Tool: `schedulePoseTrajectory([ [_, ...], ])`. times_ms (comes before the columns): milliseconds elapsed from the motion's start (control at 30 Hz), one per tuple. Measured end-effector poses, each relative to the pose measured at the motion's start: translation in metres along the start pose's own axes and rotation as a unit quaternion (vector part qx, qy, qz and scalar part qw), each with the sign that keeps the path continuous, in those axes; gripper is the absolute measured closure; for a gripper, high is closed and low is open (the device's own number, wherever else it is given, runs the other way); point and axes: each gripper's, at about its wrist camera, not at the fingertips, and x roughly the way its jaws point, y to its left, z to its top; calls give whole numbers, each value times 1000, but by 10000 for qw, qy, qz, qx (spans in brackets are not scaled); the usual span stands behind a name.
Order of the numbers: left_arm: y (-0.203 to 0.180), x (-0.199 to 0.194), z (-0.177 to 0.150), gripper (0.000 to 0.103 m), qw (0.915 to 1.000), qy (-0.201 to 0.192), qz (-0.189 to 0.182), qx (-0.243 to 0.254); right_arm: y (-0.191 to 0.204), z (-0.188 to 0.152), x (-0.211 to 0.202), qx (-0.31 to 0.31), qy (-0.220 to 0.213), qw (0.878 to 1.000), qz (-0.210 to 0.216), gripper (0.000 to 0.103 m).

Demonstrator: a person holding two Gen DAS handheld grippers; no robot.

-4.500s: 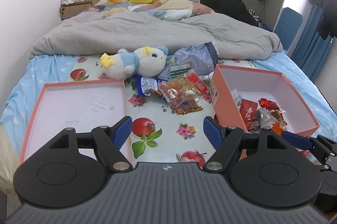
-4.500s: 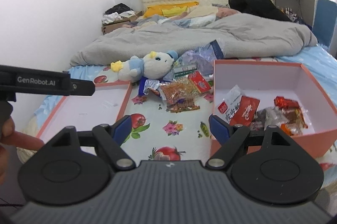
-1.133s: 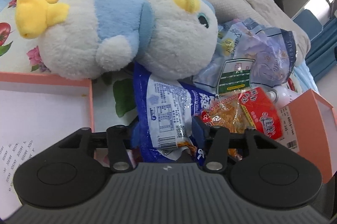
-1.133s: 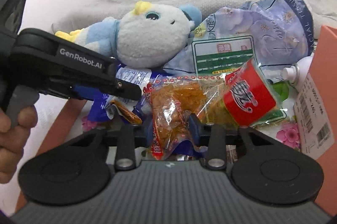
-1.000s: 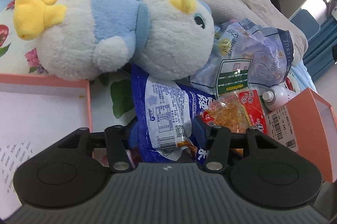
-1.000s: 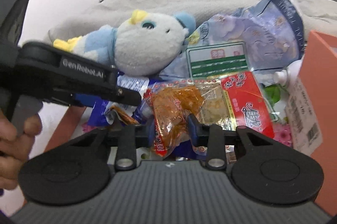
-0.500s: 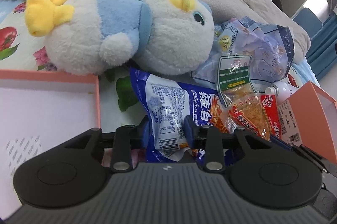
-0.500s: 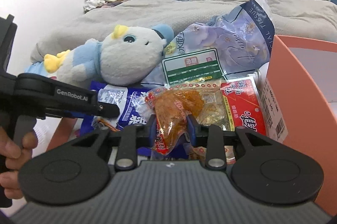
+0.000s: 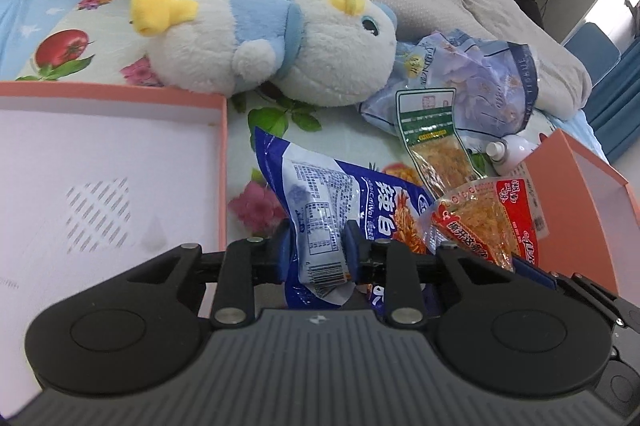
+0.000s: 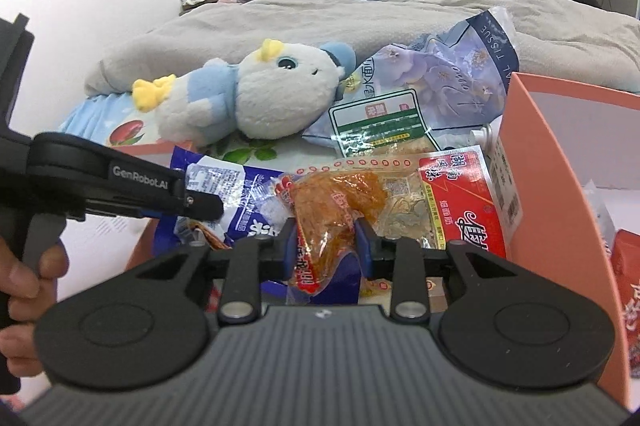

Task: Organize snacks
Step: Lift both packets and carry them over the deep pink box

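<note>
Left wrist view: left gripper [image 9: 316,250] had just closed, fingers pinching blue snack bag [image 9: 320,193] above bed | right gripper [image 10: 326,246] fingers pinched red-orange snack packet [image 10: 384,201] beside orange box [image 10: 548,161]

Blue snack bag [image 9: 320,201], salmon-pink box [image 10: 548,161], fruit-print sheet [image 9: 60,37].

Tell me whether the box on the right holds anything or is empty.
Not empty. The right wrist view shows the orange box open-topped, with a red snack packet and a clear wrapper inside against its white floor. How full it is cannot be told.
</note>
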Motion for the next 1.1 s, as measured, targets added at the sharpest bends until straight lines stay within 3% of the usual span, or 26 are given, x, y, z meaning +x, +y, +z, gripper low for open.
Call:
schedulePoseTrajectory([
  [367, -2, -57, -28, 73, 9997, -108, 224, 75, 12, -15, -38, -122, 179, 9997, 124, 70],
  [567, 2, -87, -50, 73, 9995, -182, 227, -142, 17, -24, -60, -176, 259, 9993, 180, 70],
  [1100, -3, -143, -103, 73, 9990, -176, 400, -93, 28, -56, -113, -193, 411, 9987, 250, 70],
])
